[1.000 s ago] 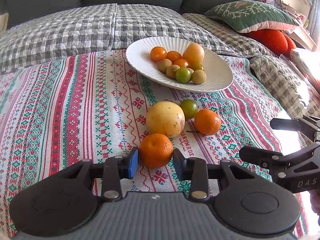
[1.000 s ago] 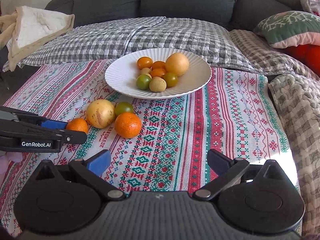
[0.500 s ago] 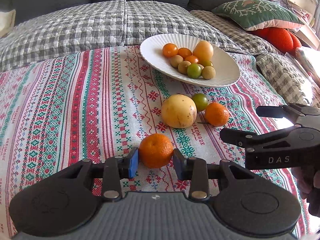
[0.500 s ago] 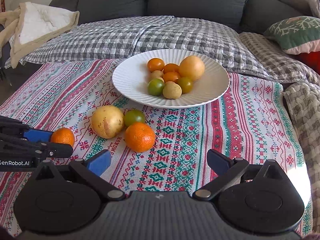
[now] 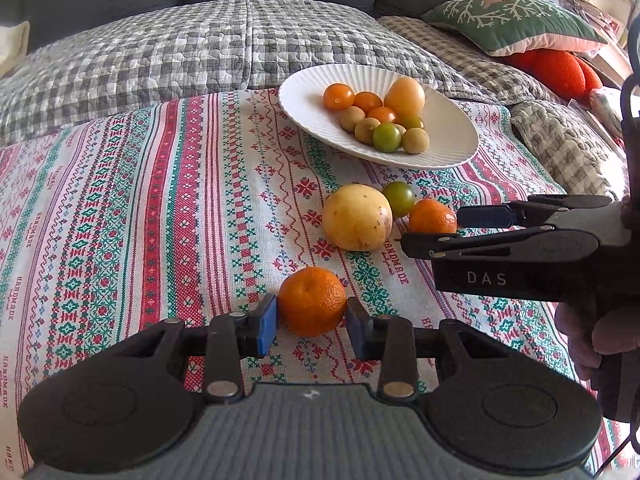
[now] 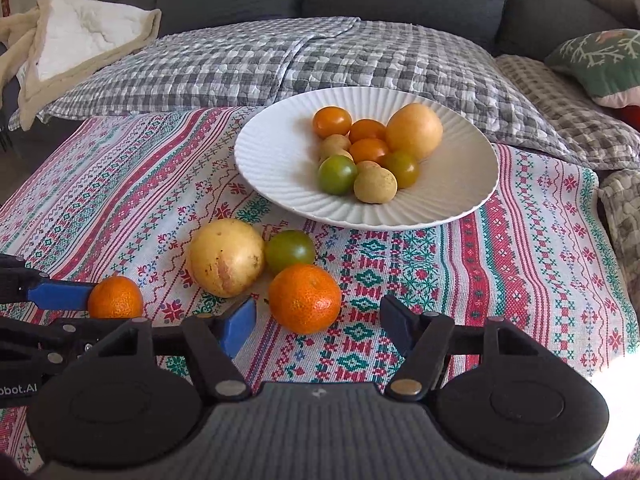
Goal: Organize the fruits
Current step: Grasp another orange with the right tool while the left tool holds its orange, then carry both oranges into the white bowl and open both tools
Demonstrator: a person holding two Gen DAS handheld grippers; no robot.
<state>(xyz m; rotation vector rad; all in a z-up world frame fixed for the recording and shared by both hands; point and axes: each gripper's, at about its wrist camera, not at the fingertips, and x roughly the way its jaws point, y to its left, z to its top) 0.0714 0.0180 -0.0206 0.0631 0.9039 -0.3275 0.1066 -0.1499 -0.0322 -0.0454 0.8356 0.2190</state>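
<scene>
My left gripper (image 5: pixel 311 320) is shut on a small orange mandarin (image 5: pixel 312 300) that rests on the striped embroidered cloth (image 5: pixel 160 220). The right wrist view shows that same grip at the far left, with the left gripper (image 6: pixel 92 310) on its mandarin (image 6: pixel 115 298). A second mandarin (image 6: pixel 305 298) lies between the pads of my right gripper (image 6: pixel 316 318). Its jaws are closing, with a gap still showing on both sides. Behind it sit a big yellow fruit (image 6: pixel 226 256) and a green tomato (image 6: pixel 290 251). The white ribbed plate (image 6: pixel 272 168) beyond holds several small fruits.
A grey checked quilt (image 6: pixel 280 60) and a dark sofa back lie behind the plate. A green patterned pillow (image 5: pixel 512 20) is at the right and a cream blanket (image 6: pixel 80 40) at the far left. A person's hand (image 5: pixel 600 340) holds the right gripper (image 5: pixel 432 227).
The right gripper has moved forward up to the second mandarin and its jaws have narrowed around it. The left gripper has kept its hold on the first mandarin.
</scene>
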